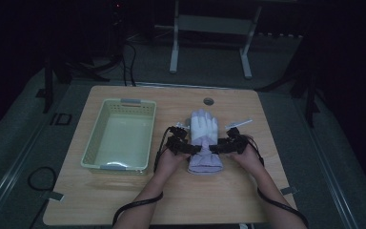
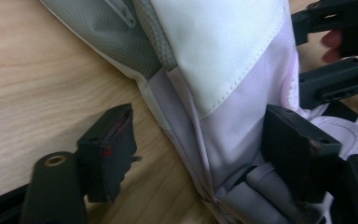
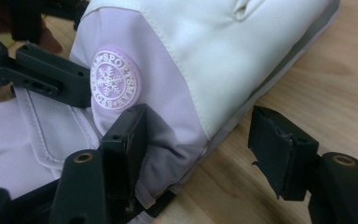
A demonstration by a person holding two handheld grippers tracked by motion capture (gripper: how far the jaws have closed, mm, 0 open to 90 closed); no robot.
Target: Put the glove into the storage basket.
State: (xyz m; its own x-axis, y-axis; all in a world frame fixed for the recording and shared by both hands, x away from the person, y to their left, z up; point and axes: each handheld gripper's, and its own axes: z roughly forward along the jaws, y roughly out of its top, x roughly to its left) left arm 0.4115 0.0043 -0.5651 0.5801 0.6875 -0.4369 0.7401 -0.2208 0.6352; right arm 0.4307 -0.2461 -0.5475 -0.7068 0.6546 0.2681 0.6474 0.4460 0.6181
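Note:
A white and pale lilac ski glove [image 1: 203, 138] lies flat on the wooden table [image 1: 219, 191], fingers pointing away and cuff toward the person. My left gripper [image 1: 196, 149] reaches in at the glove's left side near the wrist. In the left gripper view the glove [image 2: 223, 56] runs between the jaws. One pad rests on the fabric and the other stands clear over bare wood, so my left gripper [image 2: 198, 126] is open. My right gripper [image 1: 215, 148] comes in from the right. My right gripper [image 3: 198, 123] is open astride the edge of the glove [image 3: 205, 46], below a round snowflake badge [image 3: 114, 80].
A pale green plastic basket [image 1: 130, 101] stands left of the glove, close to the left hand. A small pale strip [image 1: 238, 124] lies just beyond the right gripper. A round cable hole [image 1: 208, 101] sits near the far edge. Bare wood stretches along the near side.

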